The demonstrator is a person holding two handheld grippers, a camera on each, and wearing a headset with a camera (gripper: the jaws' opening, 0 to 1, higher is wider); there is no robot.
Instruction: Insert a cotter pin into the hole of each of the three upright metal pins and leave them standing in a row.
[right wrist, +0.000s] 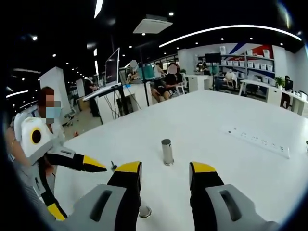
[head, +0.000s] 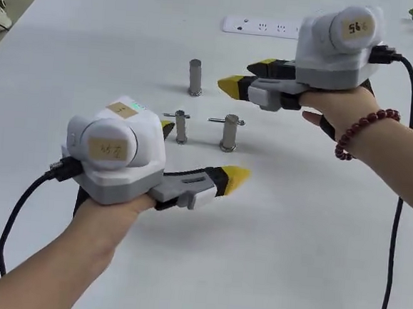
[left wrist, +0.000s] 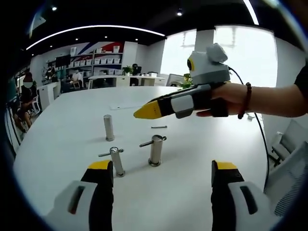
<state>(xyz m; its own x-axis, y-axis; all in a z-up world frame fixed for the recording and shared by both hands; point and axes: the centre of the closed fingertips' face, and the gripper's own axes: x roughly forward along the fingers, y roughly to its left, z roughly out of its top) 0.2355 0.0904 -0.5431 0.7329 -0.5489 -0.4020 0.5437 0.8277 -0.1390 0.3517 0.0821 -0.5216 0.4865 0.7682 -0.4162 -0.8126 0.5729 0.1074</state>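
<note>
**While the back pin [head: 195, 77] is bare, one insertion is left**

The front pins [head: 180, 129] [head: 229, 135] each carry a cotter [head: 220, 120]. What looks like the spare cotter [left wrist: 159, 127] lies on the table [head: 293, 240] behind them. The left gripper [left wrist: 162, 168] gapes wide, the right gripper [right wrist: 166, 167] about half; both are empty. Next, the right should pinch the spare and thread the back pin's hole.
</note>
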